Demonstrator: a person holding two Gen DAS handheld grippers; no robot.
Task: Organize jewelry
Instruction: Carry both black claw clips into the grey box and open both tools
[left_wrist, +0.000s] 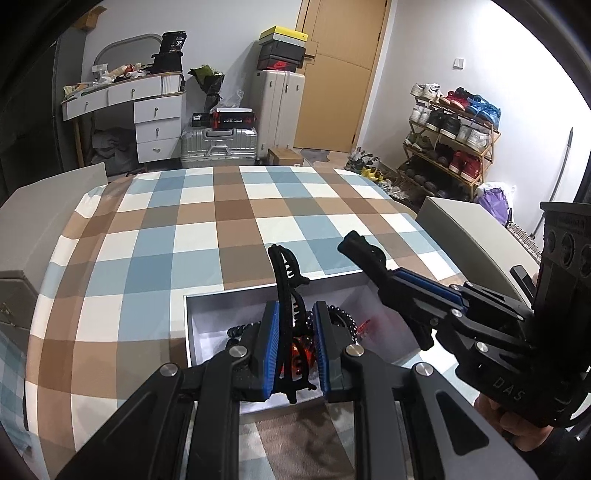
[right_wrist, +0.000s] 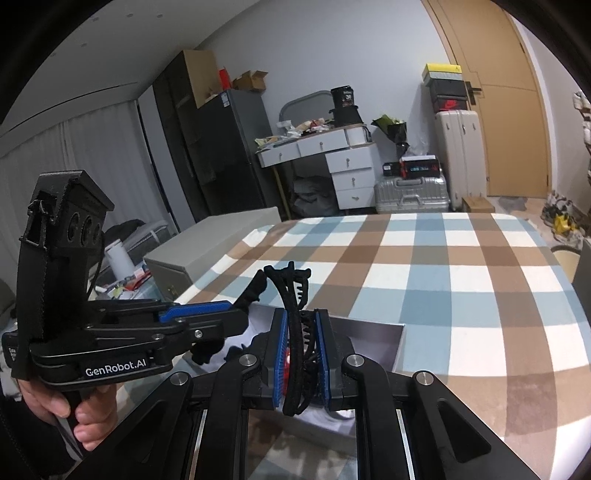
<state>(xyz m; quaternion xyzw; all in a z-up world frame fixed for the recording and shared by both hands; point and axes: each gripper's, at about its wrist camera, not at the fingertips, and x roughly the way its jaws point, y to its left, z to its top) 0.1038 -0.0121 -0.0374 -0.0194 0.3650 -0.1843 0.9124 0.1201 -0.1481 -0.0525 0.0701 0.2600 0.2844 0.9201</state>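
- Your left gripper (left_wrist: 293, 306) hangs above the open white cardboard box (left_wrist: 236, 291). Its blue-padded fingers (left_wrist: 269, 332) are drawn in on a black plastic claw hair clip (left_wrist: 284, 280), pinching it near its lower half so the curved spine stands upright, clear of the box.
- Your right gripper (right_wrist: 301, 314), on the right side of the box, does the same. Its pads squeeze a second black claw clip (right_wrist: 291, 295) from both flanks, toothed edge to the right.
- In the left wrist view, that second clip (left_wrist: 356, 245) juts from the right gripper's (left_wrist: 364, 254) tip, well apart from the first, so the two clips appear separate.
- Each clip seems to be held high so it can be sorted without snagging what lies below.
- In the box rest a black beaded bracelet (left_wrist: 343, 317), a black coiled hair tie (left_wrist: 240, 330) and a red-orange piece (left_wrist: 299, 354), which is partly hidden.
- The box sits at the near edge of the blue, brown and white checked tablecloth (left_wrist: 229, 221), within reach of both hands. The far cloth offers room to lay the clips out.
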